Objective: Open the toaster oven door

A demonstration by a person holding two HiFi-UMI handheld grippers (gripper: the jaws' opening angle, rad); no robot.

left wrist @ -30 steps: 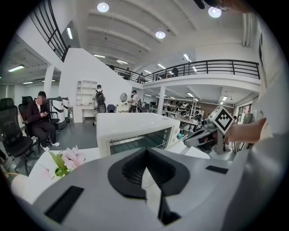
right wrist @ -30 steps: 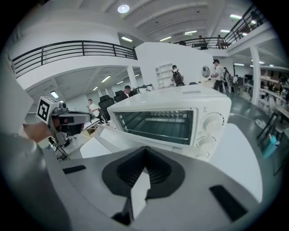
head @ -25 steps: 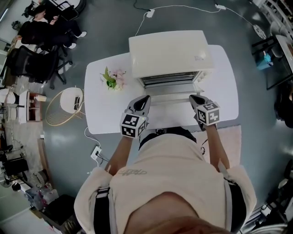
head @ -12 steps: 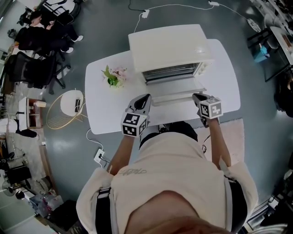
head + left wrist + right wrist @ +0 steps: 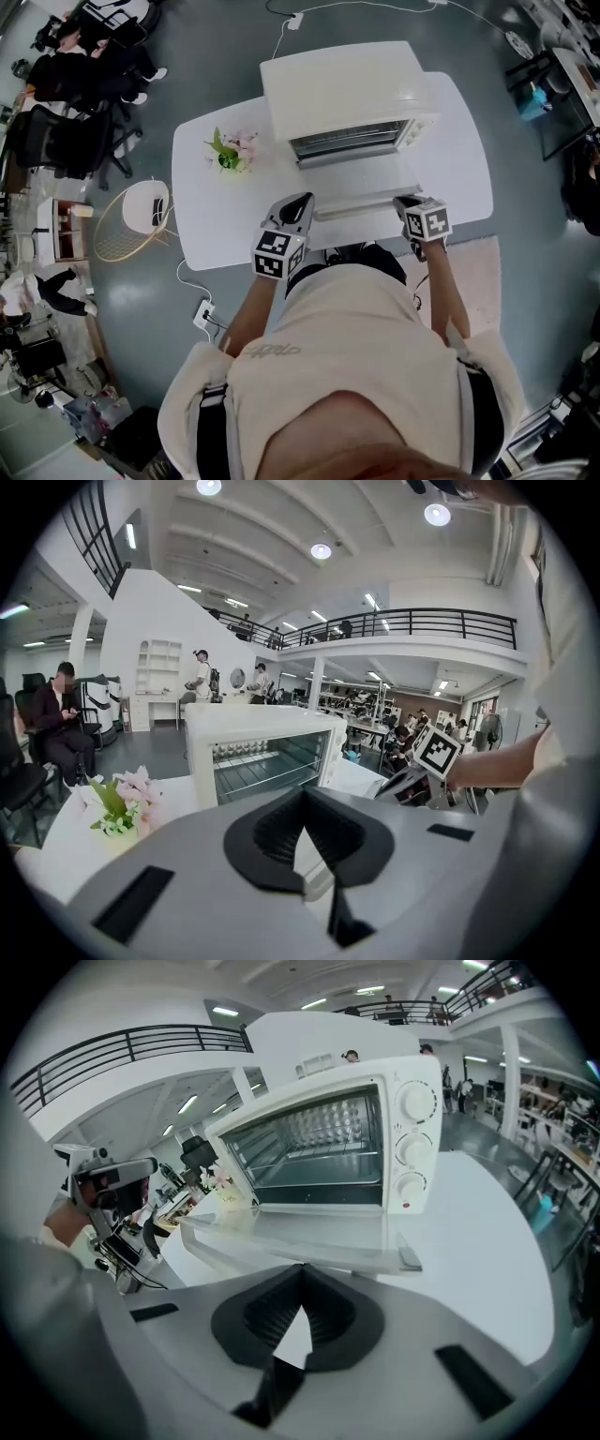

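One door point(image 5: 361, 190) corner behind right gripper point(image 5: 405, 202)

We saw a white counter point(image 5: 202, 220) with rounded corners, standing on a grey floor point(image 5: 131, 309). A white oven point(image 5: 342, 89) sat on it toward the far edge, its door point(image 5: 361, 187) folded down flat above the counter top. Left of the oven, apart from it, stood a small bunch of pink flowers point(image 5: 232, 152).
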